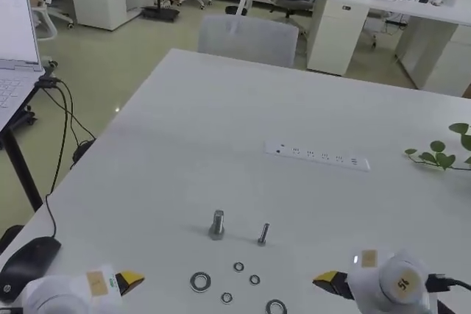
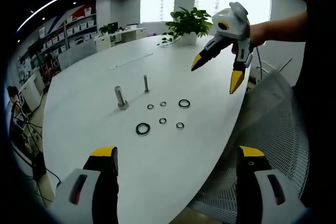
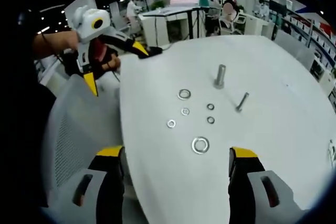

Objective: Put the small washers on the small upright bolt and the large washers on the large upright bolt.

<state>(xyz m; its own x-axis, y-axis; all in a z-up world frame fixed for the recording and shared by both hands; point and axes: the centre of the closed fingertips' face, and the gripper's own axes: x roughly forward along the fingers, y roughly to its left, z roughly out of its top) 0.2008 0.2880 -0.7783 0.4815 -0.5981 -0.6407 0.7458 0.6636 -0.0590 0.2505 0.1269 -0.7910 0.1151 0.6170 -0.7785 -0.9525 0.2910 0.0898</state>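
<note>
Six washers (image 3: 200, 144) lie flat on the table (image 3: 273, 129), near the large bolt (image 3: 219, 76) and small bolt (image 3: 241, 102). We hold the left gripper (image 2: 177, 153) and right gripper (image 3: 176, 152) wide open, empty. Risk: thin washers may skid from our jaws, or a nudge may tip the small bolt.

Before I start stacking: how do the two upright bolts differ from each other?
The large bolt has a much thicker shank than the small bolt, which is a slim pin. The large bolt's head makes a wide base on the table; the small bolt's base is barely wider than its shank. In the head view the large bolt stands left of the small bolt. Both are silver, stand head down, and have nothing threaded on them.
</note>
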